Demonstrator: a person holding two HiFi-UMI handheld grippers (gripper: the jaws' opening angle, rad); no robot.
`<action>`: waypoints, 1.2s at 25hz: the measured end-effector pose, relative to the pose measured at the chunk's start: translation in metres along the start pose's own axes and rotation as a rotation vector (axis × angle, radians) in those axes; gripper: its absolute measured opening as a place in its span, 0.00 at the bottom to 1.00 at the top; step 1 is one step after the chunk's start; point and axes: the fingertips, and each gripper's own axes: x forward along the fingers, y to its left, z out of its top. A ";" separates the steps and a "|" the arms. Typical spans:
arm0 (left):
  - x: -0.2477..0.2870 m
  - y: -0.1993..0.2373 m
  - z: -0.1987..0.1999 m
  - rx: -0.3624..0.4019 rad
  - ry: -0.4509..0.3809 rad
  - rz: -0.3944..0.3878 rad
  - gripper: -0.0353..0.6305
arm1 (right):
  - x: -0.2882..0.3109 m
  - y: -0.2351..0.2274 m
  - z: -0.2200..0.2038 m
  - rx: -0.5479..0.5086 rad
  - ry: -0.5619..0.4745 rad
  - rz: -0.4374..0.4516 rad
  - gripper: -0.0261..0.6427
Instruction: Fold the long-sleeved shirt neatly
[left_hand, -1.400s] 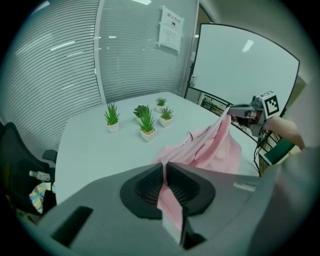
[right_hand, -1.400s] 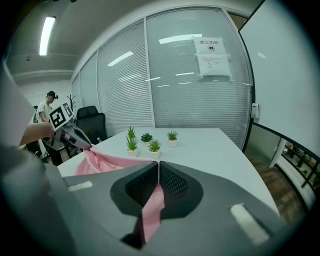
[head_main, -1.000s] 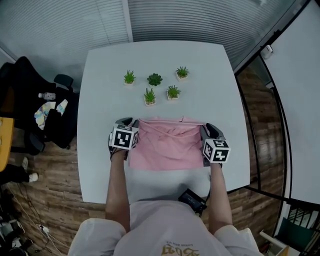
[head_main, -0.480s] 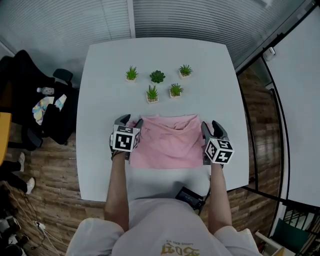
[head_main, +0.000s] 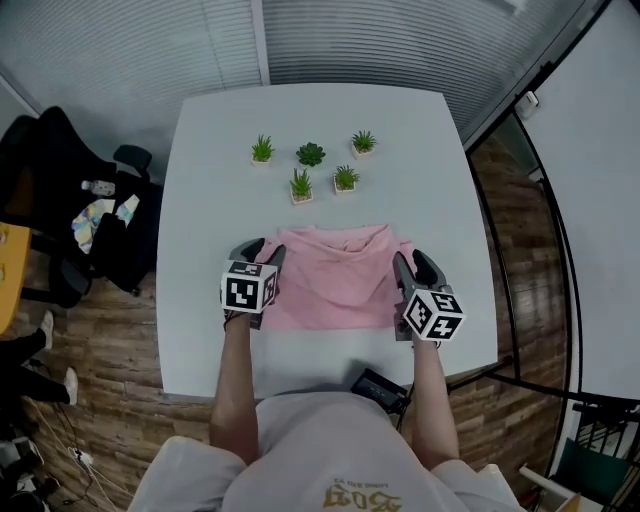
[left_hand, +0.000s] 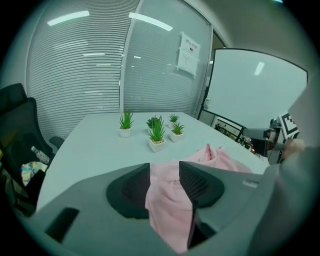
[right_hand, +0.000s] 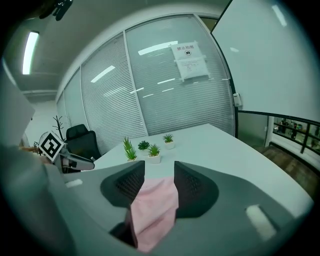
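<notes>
Counts:
- bench: 1
- pink shirt: 1
- potted plants: 5 in all, 3 in the back row and 2 in the front row
- grippers: 2, the left gripper and the right gripper
- fingers: 2 per gripper, 4 in all
- marker cubes: 2, one per gripper
- black chair: 1
- whiteboard: 1
- paper notice: 1
- small black device: 1
- person: 1
</notes>
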 end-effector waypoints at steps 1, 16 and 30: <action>-0.005 -0.006 0.000 -0.014 -0.010 -0.011 0.34 | -0.006 0.003 0.002 0.005 -0.013 0.008 0.33; -0.093 -0.082 0.013 -0.006 -0.201 0.022 0.10 | -0.092 0.038 0.015 -0.064 -0.106 0.130 0.17; -0.152 -0.134 0.006 -0.029 -0.332 -0.010 0.07 | -0.151 0.072 0.008 -0.086 -0.107 0.293 0.06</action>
